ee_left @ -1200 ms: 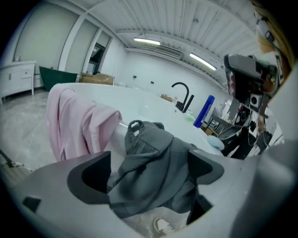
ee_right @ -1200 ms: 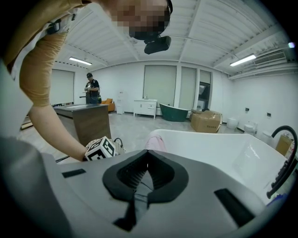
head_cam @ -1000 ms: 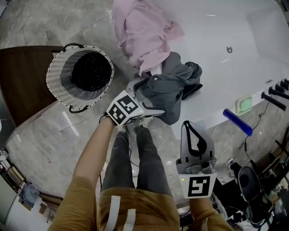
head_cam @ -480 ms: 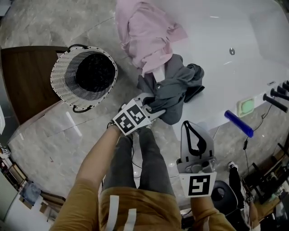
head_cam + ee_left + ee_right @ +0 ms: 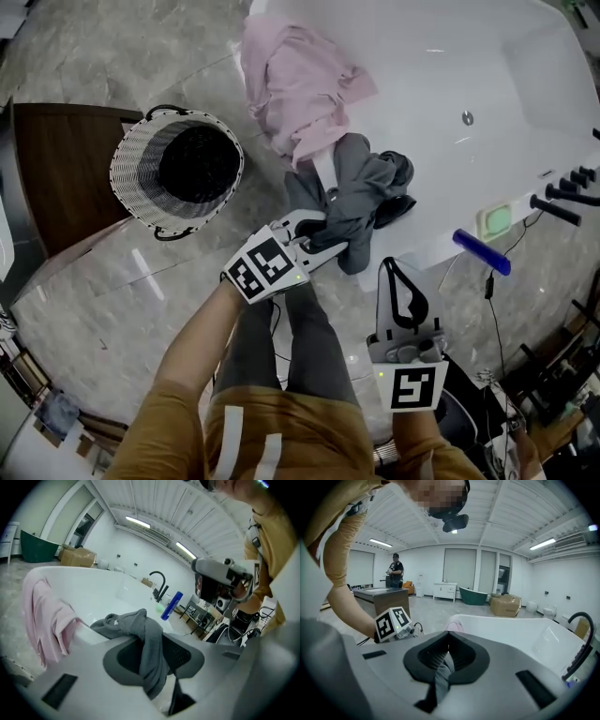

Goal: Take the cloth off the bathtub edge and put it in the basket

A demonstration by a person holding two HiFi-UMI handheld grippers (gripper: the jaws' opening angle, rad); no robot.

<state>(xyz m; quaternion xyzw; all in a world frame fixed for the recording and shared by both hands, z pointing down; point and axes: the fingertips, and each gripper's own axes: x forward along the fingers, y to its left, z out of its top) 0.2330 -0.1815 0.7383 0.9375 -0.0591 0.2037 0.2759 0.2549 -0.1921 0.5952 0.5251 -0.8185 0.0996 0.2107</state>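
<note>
Grip on: left tongs (image 5: 326,236), jaws just closing in, pinch the grey cloth (image 5: 361,187) draped over the near bathtub edge (image 5: 419,246), right of the basket (image 5: 128,164), while the right tongs (image 5: 390,264) hover pressed together and empty.

Two cloths are counted on the edge of one bathtub (image 5: 450,75): one pink cloth (image 5: 300,89) farther off and one grey cloth (image 5: 361,192) nearer. One basket (image 5: 131,173) is seen on the floor at the left. One blue bottle (image 5: 482,251) and one small green block (image 5: 495,220) are counted at the right. Two grippers are counted: the left gripper (image 5: 323,239) and the right gripper (image 5: 392,270).
</note>
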